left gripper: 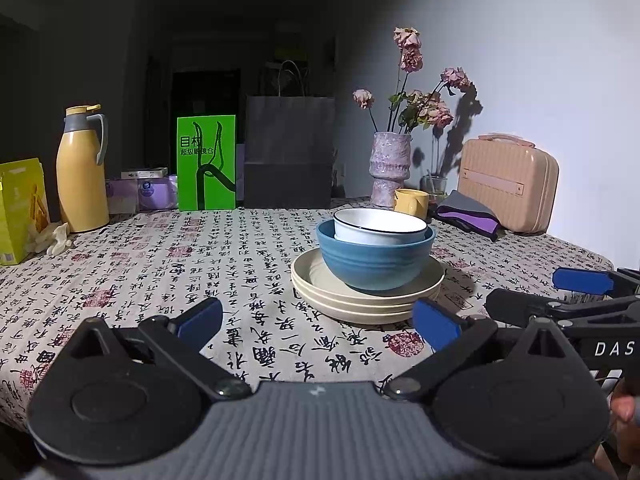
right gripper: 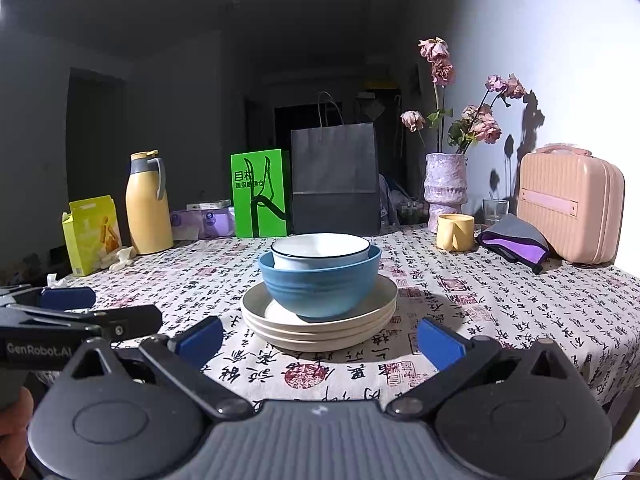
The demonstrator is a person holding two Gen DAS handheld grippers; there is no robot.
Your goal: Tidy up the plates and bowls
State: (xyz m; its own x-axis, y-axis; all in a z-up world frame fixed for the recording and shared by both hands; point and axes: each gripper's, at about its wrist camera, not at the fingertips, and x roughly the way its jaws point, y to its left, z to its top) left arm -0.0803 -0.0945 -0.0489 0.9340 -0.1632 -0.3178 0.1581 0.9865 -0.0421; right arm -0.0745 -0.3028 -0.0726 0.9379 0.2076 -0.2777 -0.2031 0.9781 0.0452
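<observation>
Both grippers have their blue fingers [left gripper: 200, 318] spread wide apart and hold nothing. From its own camera, the left gripper [left gripper: 318, 322] sits low over the tablecloth [left gripper: 140, 264], near the stack in the middle right of the frame. The right gripper [right gripper: 320, 338] sits low too, with the stack in the middle of its frame. One white bowl [right gripper: 320, 251] sits inside one blue bowl [right gripper: 320, 284]. The blue bowl rests on three cream plates [right gripper: 320, 328], stacked flat.

Dim room, lit white wall [right gripper: 540, 40], patterned tablecloth [right gripper: 500, 300].
</observation>
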